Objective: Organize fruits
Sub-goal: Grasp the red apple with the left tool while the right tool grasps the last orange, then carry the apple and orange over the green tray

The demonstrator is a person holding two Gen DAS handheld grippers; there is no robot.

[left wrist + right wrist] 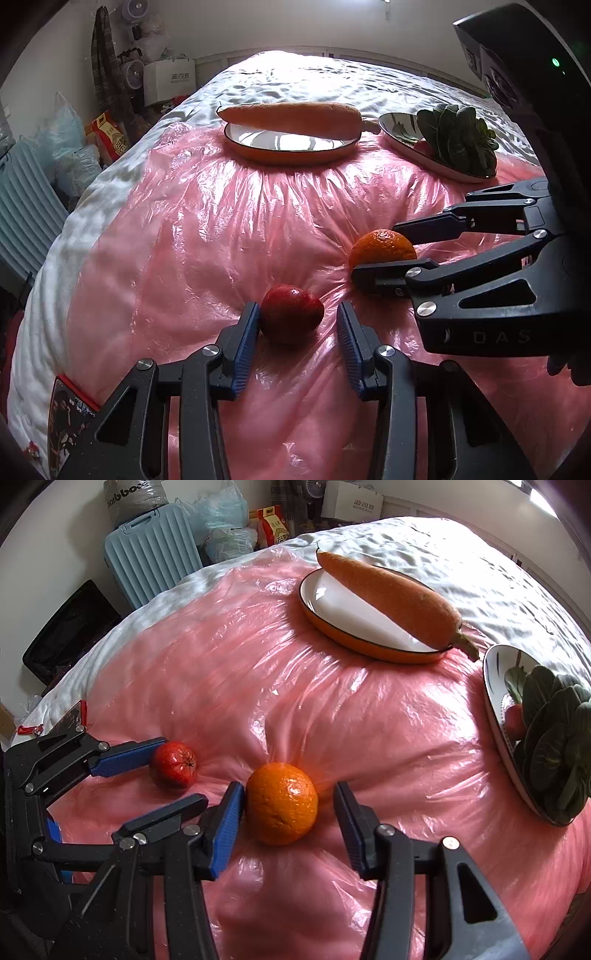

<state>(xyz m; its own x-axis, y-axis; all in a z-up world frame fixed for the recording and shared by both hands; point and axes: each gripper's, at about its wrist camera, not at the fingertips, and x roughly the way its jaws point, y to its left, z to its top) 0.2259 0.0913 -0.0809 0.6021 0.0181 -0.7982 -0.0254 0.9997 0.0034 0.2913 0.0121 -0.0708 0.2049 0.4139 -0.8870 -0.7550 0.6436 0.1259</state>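
A red apple (291, 313) lies on the pink plastic sheet (207, 229) between the fingers of my left gripper (297, 314), which is open around it; the left finger touches it. An orange (282, 808) lies between the fingers of my right gripper (290, 805), also open, the left pad touching it. The left wrist view shows the orange (382, 245) and the right gripper (391, 254) astride it. The right wrist view shows the apple (173, 763) and the left gripper (177, 779).
An orange-rimmed plate (291, 146) bears a carrot (291, 117) at the far middle. A second plate (397, 127) at the far right holds leafy greens (456, 133) and something red. The bed drops off to the left, where a blue suitcase (151, 554) and bags stand.
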